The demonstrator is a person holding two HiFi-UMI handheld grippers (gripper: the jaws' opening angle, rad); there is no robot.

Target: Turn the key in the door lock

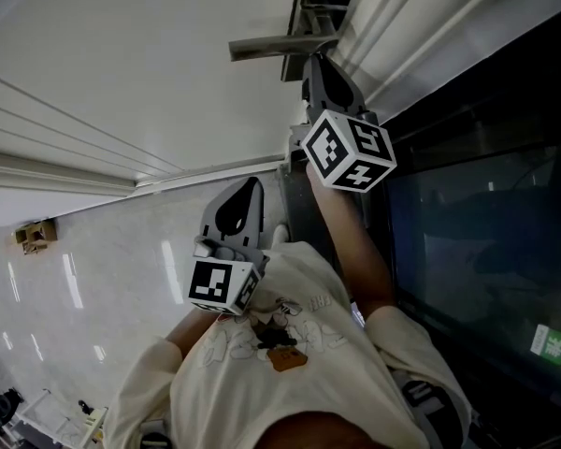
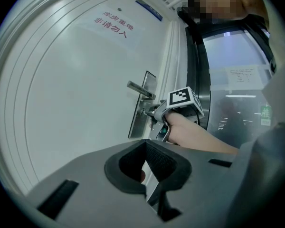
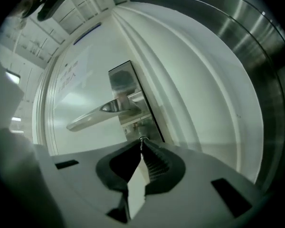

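White door (image 3: 80,94); key (image 3: 142,138) tight between the tips of right gripper's (image 3: 141,144) closed fingers (image 3: 154,165)

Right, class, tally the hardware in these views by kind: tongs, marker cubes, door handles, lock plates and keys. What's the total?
Tongs: 2, left tongs and right tongs
Marker cubes: 2, left cube and right cube
Door handle: 1
Lock plate: 1
Key: 1
Total: 7
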